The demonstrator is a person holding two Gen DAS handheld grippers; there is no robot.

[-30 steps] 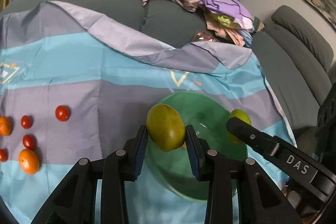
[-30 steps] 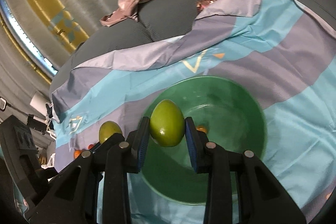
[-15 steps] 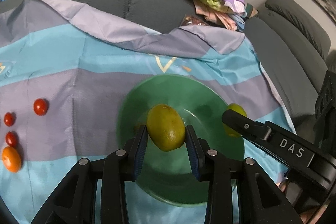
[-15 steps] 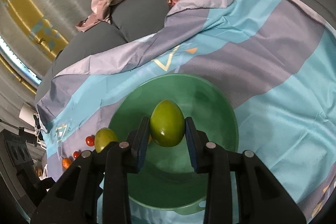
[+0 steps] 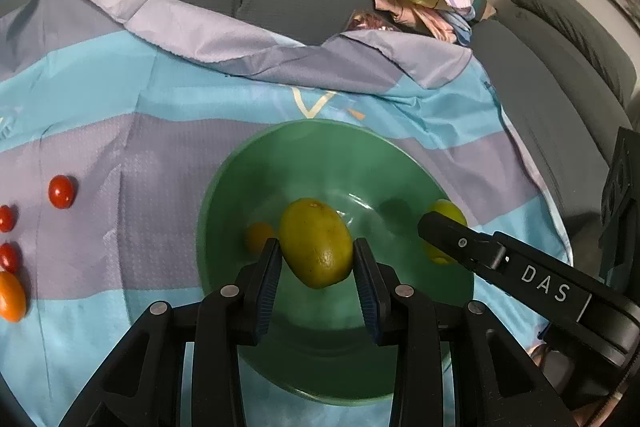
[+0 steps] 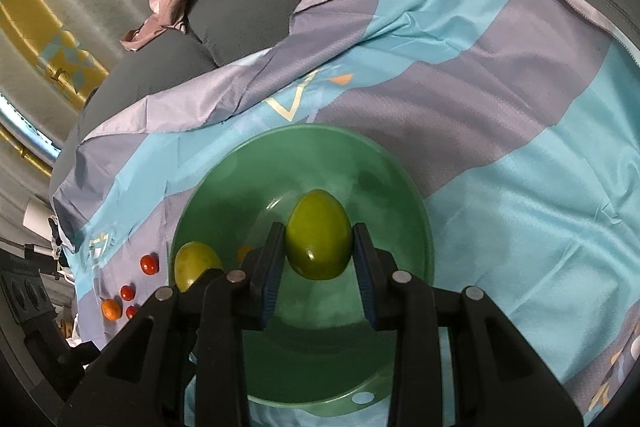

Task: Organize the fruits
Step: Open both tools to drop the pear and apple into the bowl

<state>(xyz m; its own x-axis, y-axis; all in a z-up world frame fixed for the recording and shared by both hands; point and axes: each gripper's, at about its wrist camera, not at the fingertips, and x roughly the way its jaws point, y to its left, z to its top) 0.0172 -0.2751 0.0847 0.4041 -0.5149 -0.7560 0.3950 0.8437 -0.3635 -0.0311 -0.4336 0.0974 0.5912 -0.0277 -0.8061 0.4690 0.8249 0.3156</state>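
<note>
Both grippers hang directly over the bowl (image 5: 224, 179): the left gripper (image 5: 316, 261) pinches a lemon (image 5: 316, 243), the right gripper (image 6: 318, 253) a lime (image 6: 318, 239); release drops straight down.

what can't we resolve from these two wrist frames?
- Small orange fruit in the green bowl: partly behind the left gripper finger; kind unclear.
- Yellow-green fruit in the right gripper: left view, mostly hidden behind that gripper's finger.
- Whether either held fruit touches the bowl floor: undecidable.
- Orange fruit on the striped cloth: cut by the fisheye edge.
</note>
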